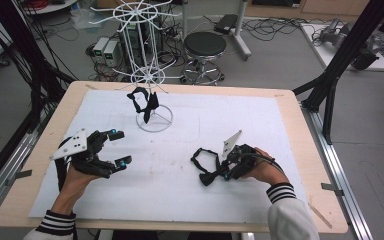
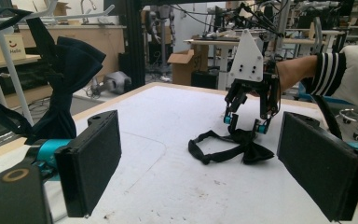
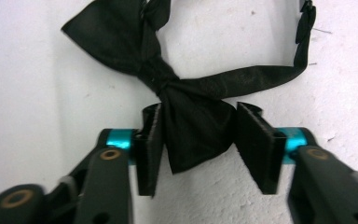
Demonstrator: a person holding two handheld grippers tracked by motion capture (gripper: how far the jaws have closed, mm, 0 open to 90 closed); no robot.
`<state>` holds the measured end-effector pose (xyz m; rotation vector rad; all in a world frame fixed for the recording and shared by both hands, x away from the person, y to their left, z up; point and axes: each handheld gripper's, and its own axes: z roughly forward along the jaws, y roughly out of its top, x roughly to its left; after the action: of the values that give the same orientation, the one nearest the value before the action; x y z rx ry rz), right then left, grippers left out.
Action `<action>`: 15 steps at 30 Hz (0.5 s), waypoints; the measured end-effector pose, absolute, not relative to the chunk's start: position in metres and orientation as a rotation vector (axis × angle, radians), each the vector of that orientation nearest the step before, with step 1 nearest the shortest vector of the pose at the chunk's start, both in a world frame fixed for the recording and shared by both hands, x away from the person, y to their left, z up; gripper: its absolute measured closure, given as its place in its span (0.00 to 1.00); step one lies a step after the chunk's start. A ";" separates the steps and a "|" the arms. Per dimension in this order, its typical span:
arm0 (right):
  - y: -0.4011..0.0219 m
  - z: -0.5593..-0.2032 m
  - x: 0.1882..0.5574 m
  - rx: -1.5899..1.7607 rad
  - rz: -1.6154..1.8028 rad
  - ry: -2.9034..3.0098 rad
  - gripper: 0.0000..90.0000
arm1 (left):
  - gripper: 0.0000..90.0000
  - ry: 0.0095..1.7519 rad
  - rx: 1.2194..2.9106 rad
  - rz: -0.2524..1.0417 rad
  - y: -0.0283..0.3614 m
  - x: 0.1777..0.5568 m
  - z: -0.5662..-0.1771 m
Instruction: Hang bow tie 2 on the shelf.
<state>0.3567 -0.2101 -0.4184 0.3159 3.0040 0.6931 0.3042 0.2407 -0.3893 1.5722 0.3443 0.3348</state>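
A black bow tie (image 1: 206, 175) with its strap looped lies on the white mat (image 1: 170, 200), right of centre. My right gripper (image 1: 225, 175) points down at it. In the right gripper view one wing of the bow tie (image 3: 191, 126) sits flat between the two pads (image 3: 256, 144), which meet its edges without crushing it. My left gripper (image 1: 119, 147) hovers open and holds nothing at the left of the mat. A second black bow tie (image 1: 145, 102) hangs on the white wire rack (image 1: 154, 122) at the back. The left gripper view has that hanging tie (image 2: 65, 70) at its left and the right gripper (image 2: 246, 125) over the lying bow tie (image 2: 233, 149).
The wooden table (image 1: 300, 150) borders the mat on all sides. A black stool (image 1: 205, 45), cables and boxes stand on the floor beyond the far edge. Black frame posts (image 1: 330, 85) rise at the table's right.
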 end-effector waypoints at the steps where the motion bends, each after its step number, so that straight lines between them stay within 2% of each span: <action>1: -0.210 -0.418 0.357 0.314 0.696 3.006 0.68 | 0.16 0.345 1.572 0.335 0.241 0.304 -0.389; 4: -0.209 -0.417 0.356 0.290 0.690 3.025 0.84 | 0.16 0.347 1.575 0.337 0.241 0.304 -0.389; 6: -0.208 -0.417 0.355 0.269 0.683 3.027 0.91 | 0.16 0.346 1.574 0.335 0.241 0.305 -0.390; 15: -0.207 -0.416 0.354 0.284 0.715 3.037 0.93 | 0.16 0.345 1.579 0.332 0.241 0.305 -0.390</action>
<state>0.3542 -0.2071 -0.4162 0.2840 3.0374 0.7145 0.3049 0.2409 -0.3903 1.5785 0.3453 0.3321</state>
